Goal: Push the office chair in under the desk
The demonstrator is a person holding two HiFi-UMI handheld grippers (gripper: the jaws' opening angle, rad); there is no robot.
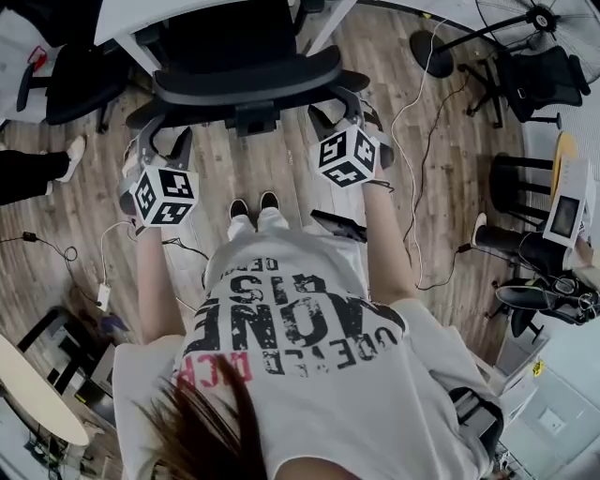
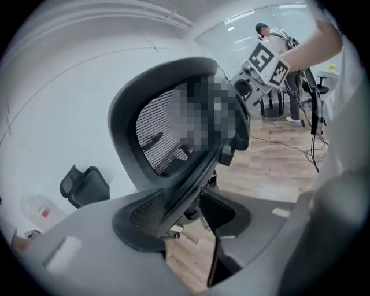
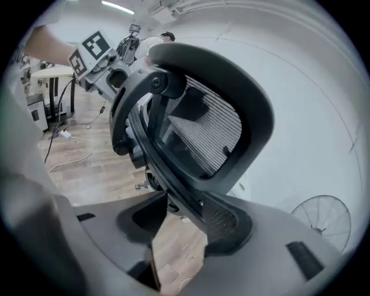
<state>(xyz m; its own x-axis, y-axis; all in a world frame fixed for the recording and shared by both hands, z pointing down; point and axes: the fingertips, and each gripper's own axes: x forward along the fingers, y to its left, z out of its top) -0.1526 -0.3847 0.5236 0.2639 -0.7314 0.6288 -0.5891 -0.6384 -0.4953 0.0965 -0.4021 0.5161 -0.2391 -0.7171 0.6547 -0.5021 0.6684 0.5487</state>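
The office chair (image 1: 248, 80) stands on the wood floor (image 1: 431, 206) with its seat at the white worktop's (image 1: 141, 14) edge and its backrest facing the person, while the left hand-held gripper (image 2: 185, 217) and the right hand-held gripper (image 3: 185, 219), both unclenched, straddle the backrest's frame.
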